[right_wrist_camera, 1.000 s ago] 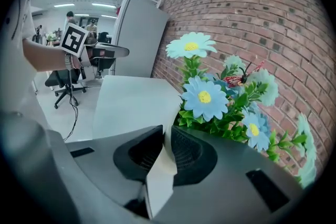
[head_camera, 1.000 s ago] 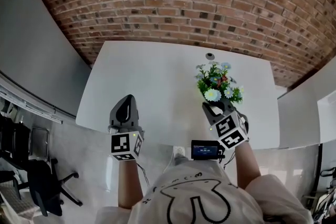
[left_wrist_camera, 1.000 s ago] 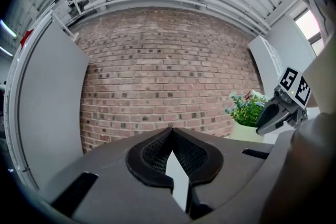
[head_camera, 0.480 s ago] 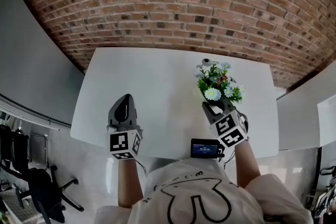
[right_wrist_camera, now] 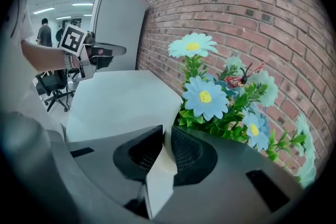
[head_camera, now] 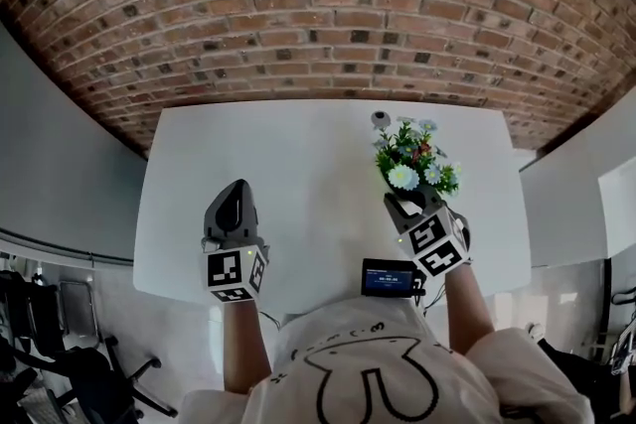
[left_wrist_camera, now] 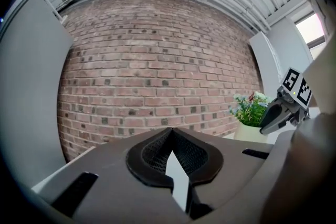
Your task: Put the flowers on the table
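Observation:
A bunch of blue, white and red artificial flowers (head_camera: 413, 161) in a white pot stands over the right side of the white table (head_camera: 298, 164). My right gripper (head_camera: 401, 204) is shut on the pot's near rim. In the right gripper view the jaws pinch the white pot wall (right_wrist_camera: 160, 168), with the flowers (right_wrist_camera: 206, 97) just beyond. Whether the pot rests on the table cannot be told. My left gripper (head_camera: 237, 189) hovers over the table's left front, shut and empty. The left gripper view shows the flowers (left_wrist_camera: 249, 108) and the right gripper (left_wrist_camera: 283, 112) off to the right.
A small round grey object (head_camera: 381, 119) lies on the table behind the flowers. A brick wall (head_camera: 318, 5) runs behind the table, with grey panels (head_camera: 60, 154) on both sides. Office chairs (head_camera: 70, 362) stand on the floor at lower left. A small screen device (head_camera: 388, 281) hangs at the person's chest.
The table and brick wall have slid down and closer in the head view as the person moves forward. Both grippers keep their places in the frame, the right still on the pot.

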The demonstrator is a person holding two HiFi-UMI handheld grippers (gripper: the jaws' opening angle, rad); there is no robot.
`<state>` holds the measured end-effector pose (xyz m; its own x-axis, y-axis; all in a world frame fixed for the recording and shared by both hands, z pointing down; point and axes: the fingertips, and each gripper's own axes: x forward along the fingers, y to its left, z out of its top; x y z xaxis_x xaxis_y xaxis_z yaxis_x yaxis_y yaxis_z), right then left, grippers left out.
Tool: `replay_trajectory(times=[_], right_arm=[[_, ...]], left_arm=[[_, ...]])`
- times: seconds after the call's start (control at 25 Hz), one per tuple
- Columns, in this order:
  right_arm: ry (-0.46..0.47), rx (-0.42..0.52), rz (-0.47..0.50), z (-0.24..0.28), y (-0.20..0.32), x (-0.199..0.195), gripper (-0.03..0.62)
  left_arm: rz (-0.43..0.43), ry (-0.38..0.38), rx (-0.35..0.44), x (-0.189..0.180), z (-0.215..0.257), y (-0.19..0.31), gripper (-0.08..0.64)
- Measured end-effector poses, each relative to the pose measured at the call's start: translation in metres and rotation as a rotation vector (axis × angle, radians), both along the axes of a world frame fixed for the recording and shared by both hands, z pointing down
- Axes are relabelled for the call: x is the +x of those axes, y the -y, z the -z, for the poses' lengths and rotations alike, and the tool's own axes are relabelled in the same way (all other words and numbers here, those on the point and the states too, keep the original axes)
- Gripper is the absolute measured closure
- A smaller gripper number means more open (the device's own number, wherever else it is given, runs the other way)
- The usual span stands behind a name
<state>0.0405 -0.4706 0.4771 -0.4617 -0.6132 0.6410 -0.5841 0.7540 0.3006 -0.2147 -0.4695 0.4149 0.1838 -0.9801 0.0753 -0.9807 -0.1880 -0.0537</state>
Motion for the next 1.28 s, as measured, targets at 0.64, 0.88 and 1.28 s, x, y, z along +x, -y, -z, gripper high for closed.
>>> replay_trajectory(times=[0.64, 0.88, 1.28], right_arm=[[-0.035, -0.086, -0.055, -0.036, 0.037, 0.003, 0.541], [-0.053, -0.117, -0.053, -0.053, 0.043, 0.004, 0.541], [-0.089, -0.171, -0.048, -0.084, 0.048, 0.005, 0.541]], left_arm=[[-0.061, -0.016, -0.101, 0.006, -0.044, 0.056, 0.548], [-0.065, -0.018, -0.14, 0.005, -0.061, 0.064, 0.548], [-0.081, -0.023, -0.192, 0.009, -0.086, 0.073, 0.548]])
